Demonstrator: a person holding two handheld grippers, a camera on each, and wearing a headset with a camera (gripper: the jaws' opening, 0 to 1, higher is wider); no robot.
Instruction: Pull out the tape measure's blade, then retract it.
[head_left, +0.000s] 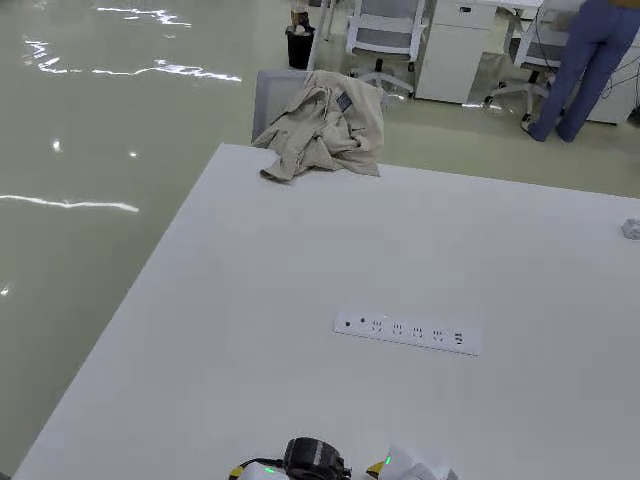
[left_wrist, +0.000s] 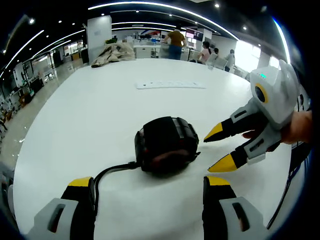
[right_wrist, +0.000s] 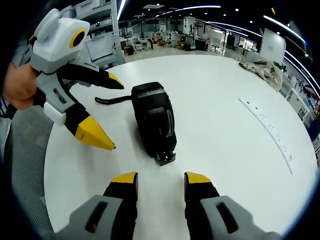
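The table (head_left: 250, 300) is looked down on from its near edge in the head view. The tape measure (left_wrist: 166, 144) is faced low and close, from different sides, in both gripper views; the power strip (head_left: 407, 333) is shared by all three.

**Tape measure (head_left: 315, 460) on the table (head_left: 250, 300), near edge**

The tape measure is being flanked by the left gripper (left_wrist: 147, 182) and the right gripper (right_wrist: 161, 177), neither touching it. Beyond it, mid-table, a power strip (head_left: 407, 332) is being borne. At the far edge a jacket (head_left: 325, 125) is being held up by a chair (head_left: 272, 88).
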